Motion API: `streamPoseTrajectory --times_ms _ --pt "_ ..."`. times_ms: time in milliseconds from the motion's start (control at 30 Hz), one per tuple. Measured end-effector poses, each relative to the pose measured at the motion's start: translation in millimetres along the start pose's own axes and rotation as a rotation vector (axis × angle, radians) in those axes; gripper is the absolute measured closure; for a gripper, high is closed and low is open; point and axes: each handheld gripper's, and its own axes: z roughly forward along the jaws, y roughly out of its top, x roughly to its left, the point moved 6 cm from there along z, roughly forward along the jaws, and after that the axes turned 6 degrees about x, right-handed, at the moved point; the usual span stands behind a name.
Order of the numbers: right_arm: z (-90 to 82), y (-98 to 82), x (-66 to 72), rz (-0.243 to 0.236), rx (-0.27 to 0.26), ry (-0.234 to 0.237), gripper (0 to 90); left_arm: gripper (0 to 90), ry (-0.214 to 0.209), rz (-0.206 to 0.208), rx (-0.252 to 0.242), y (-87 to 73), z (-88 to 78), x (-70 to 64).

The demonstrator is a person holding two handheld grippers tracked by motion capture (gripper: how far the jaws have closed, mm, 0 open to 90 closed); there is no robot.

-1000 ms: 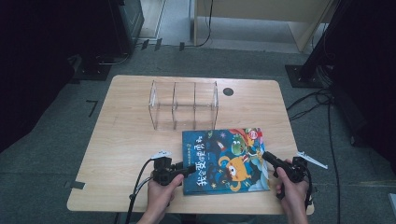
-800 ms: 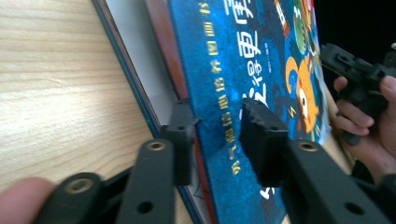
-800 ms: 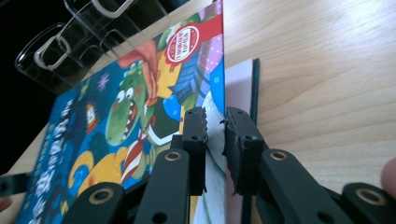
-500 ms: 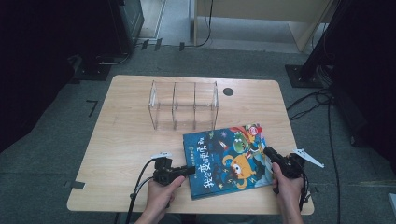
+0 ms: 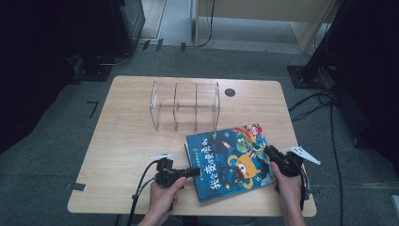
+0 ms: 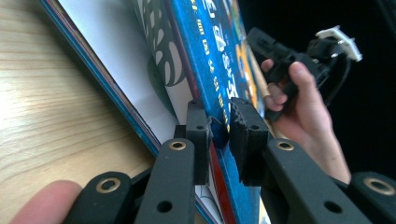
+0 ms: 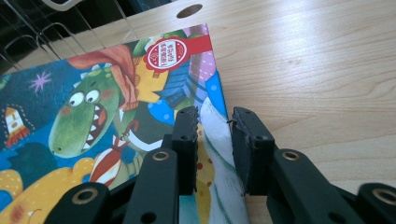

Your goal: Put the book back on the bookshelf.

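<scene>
High view: the picture book (image 5: pixel 230 160) lies on the bench's (image 5: pixel 122 141) near right, just near of a clear rack (image 5: pixel 186 106). Left tool (image 5: pixel 190 172) has just closed, clamping its spine edge; right tool (image 5: pixel 270 153) (jaws just easing apart) straddles the opposite edge.

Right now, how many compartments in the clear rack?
3. The clear rack stands behind the book, split side by side: left, middle, right compartments. All look empty.
</scene>
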Motion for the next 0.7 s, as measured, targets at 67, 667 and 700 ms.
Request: streamPoseTrajectory --times_ms 67,667,700 --pt "0.4 -0.1 0.3 -0.011 0.002 -0.01 70.7 80.5 -0.025 -0.008 -0.007 0.9 -1.2 -2.2" --pt "-42.4 -37.2 6.4 -0.035 0.072 0.014 34.5 85.6 -0.042 -0.055 -0.082 4.9 1.4 -6.3" --pt "-45.1 -39.5 6.6 -0.033 0.075 0.007 33.4 85.6 -0.043 -0.054 -0.081 4.9 1.5 -6.6"
